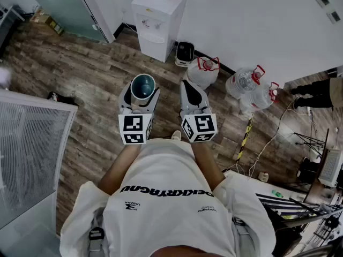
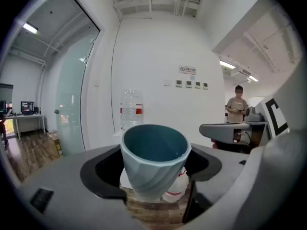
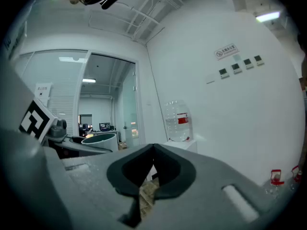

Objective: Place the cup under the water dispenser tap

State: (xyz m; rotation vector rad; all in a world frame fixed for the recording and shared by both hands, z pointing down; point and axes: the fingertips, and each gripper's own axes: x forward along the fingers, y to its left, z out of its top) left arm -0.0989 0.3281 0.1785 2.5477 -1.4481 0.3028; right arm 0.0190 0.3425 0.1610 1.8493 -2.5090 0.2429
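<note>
A pale blue-grey ribbed cup [image 1: 142,87] with a teal inside stands upright between the jaws of my left gripper [image 1: 140,94], which is shut on it. In the left gripper view the cup [image 2: 153,159] fills the middle, with both pads against its sides. The white water dispenser [image 1: 158,23] stands ahead against the wall, with a clear bottle [image 2: 131,109] on top; its taps are some way beyond the cup. My right gripper [image 1: 190,92] is beside the left one, shut and holding nothing [image 3: 152,169]. The dispenser [image 3: 180,128] also shows in the right gripper view.
Several large water bottles [image 1: 203,72] [image 1: 244,82] lie on the wooden floor to the right of the dispenser, next to a small white device [image 1: 185,52]. A glass partition [image 1: 64,7] stands at the left. A person [image 2: 237,107] stands far off at the right.
</note>
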